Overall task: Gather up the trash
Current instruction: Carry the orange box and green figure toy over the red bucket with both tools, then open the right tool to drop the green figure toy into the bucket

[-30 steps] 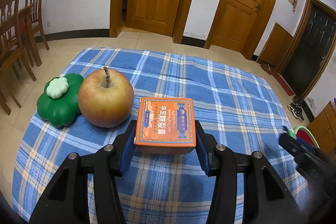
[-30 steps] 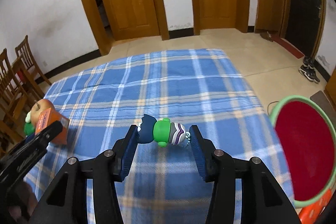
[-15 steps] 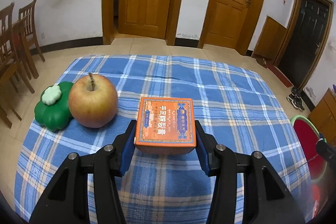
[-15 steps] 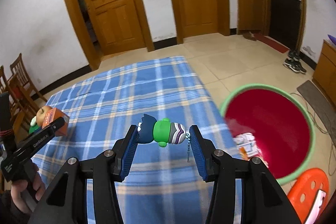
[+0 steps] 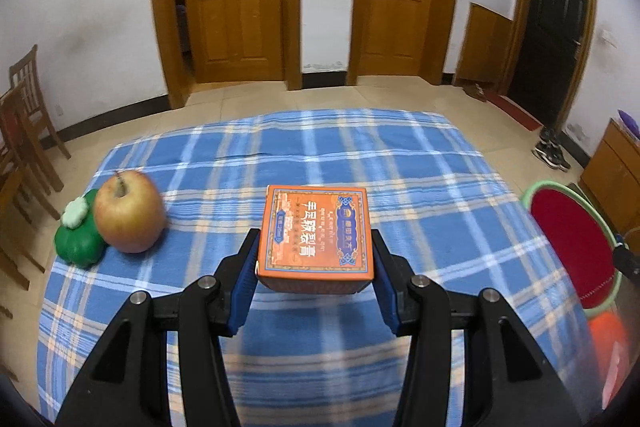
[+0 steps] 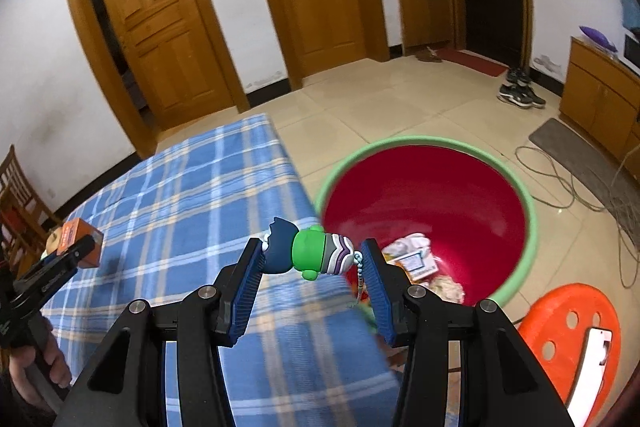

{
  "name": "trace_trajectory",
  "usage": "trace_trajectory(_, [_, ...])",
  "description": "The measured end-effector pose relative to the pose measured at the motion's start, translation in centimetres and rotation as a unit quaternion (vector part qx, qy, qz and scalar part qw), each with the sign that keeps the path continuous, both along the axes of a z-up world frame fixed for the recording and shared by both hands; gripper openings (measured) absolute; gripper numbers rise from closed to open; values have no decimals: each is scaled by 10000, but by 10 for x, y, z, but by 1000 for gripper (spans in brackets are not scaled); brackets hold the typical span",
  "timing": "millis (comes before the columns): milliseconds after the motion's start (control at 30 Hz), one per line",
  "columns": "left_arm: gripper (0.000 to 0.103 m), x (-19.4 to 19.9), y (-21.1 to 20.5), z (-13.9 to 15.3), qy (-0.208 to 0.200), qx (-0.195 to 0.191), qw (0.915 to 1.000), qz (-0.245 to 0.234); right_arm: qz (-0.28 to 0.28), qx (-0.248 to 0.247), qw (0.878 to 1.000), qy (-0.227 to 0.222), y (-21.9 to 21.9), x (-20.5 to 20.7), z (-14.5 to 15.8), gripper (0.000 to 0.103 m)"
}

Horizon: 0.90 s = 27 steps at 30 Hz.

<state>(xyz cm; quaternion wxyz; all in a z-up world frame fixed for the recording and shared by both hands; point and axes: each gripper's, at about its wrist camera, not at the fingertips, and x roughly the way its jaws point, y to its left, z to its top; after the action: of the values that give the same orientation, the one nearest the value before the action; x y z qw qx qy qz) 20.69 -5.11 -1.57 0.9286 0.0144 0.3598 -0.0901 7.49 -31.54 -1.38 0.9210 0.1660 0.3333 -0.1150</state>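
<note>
My left gripper point(image 5: 315, 267) is shut on an orange carton point(image 5: 316, 231) with printed text, held above the blue plaid tablecloth point(image 5: 360, 163). In the right wrist view my right gripper point(image 6: 314, 261) is shut on a small toy figure point(image 6: 310, 251) with a dark blue head, green body and striped end; a short bead chain hangs from it. The figure hangs over the table's right edge, beside a red bin with a green rim point(image 6: 532, 211) on the floor. Some paper scraps point(image 6: 412, 259) lie inside the bin. The left gripper point(image 6: 60, 267) with the carton point(image 6: 76, 233) shows at far left.
An apple point(image 5: 130, 213) and a green clover-shaped toy point(image 5: 78, 235) sit at the table's left edge. An orange stool point(image 6: 568, 331) stands by the bin point(image 5: 572, 247). Wooden chairs point(image 5: 24, 131) are at left, cables point(image 6: 580, 187) and shoes point(image 6: 520, 93) on the floor, a cabinet point(image 6: 600, 95) at right.
Both grippers have swung to the right with their loads. The right one went from over the cloth to the table's edge beside the bin; the apple has slid left in the left view.
</note>
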Motion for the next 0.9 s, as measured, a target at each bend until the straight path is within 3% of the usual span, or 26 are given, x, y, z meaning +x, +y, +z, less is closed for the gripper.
trace_trajectory(567, [52,-25,-120,15,321,-112,9947,-969,-270,243,9993,108,-79,-17,-28,50])
trace_trajectory(900, [52,-32,-182,8,495,57,9882,-1452,-249,362,9990,127,-112,-9,-45,50])
